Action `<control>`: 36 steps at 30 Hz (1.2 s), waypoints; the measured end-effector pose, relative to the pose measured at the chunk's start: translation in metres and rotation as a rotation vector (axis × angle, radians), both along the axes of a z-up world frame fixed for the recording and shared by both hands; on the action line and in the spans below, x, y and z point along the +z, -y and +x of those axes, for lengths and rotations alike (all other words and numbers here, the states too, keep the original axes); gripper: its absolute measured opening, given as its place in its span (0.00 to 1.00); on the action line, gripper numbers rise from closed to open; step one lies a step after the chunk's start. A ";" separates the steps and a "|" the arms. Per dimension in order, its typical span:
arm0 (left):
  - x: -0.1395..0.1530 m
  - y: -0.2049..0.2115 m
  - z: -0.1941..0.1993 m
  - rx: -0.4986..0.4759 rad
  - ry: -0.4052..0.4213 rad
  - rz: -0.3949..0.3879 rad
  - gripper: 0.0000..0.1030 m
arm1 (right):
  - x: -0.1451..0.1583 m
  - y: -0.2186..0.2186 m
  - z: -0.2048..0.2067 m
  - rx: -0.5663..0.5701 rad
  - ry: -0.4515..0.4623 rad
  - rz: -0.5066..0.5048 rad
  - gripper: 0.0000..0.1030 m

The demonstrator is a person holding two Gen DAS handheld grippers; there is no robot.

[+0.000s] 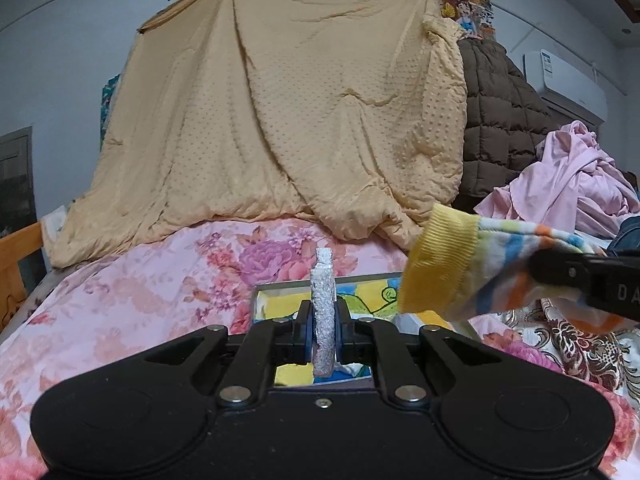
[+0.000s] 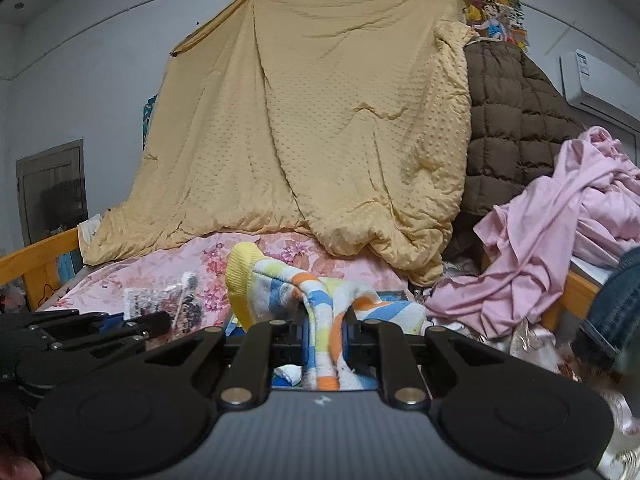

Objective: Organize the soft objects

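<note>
Socks are getting sorted on the floral pink bed (image 1: pixel 132 300). Left gripper (image 1: pixel 324 330) fingers are nearly closed, pinching a flat grey speckled sock (image 1: pixel 323 312) edge-on at centre frame. Right gripper (image 2: pixel 325 334) fingers are clamping a striped yellow-cuffed sock (image 2: pixel 316 300) mid-length, so it's draping both sides. Colourful box (image 1: pixel 280 304) below, lower centre, is probably where they're going.

a bedroom: floral-sheeted bed (image 1: pixel 140 292), hanging quilt (image 1: pixel 288 112).

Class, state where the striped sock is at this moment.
The striped sock is clamped in the right gripper, held above the flowered bedsheet, right of the left gripper.
</note>
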State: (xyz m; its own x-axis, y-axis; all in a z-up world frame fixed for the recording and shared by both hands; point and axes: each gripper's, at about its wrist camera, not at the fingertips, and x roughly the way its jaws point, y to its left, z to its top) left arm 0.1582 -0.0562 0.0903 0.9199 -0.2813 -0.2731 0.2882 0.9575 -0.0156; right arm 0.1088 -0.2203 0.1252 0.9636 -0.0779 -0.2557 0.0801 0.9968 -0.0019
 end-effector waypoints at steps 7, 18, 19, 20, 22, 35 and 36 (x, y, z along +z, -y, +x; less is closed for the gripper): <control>-0.010 0.011 0.031 -0.007 -0.025 0.012 0.10 | -0.001 -0.002 0.027 0.009 -0.014 -0.020 0.15; -0.029 0.017 0.074 -0.016 -0.055 0.020 0.10 | -0.012 -0.001 0.070 0.010 -0.040 -0.040 0.15; -0.030 0.018 0.078 -0.016 -0.057 0.018 0.10 | -0.013 0.000 0.074 0.011 -0.043 -0.043 0.15; -0.032 0.018 0.082 -0.016 -0.058 0.020 0.10 | -0.015 0.000 0.078 0.011 -0.047 -0.044 0.15; -0.034 0.019 0.090 -0.017 -0.061 0.022 0.10 | -0.019 0.002 0.086 0.013 -0.056 -0.043 0.15; -0.039 0.022 0.187 -0.029 -0.084 -0.004 0.10 | -0.002 0.047 0.183 -0.033 -0.029 -0.042 0.15; -0.039 0.025 0.200 -0.030 -0.101 -0.014 0.10 | -0.004 0.049 0.194 -0.036 -0.040 -0.038 0.15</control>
State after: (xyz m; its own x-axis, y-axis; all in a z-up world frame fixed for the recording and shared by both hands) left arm 0.3582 -0.0814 0.0517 0.8790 -0.3131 -0.3597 0.3131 0.9478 -0.0598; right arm 0.3032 -0.2698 0.1217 0.9492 -0.1227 -0.2899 0.1150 0.9924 -0.0435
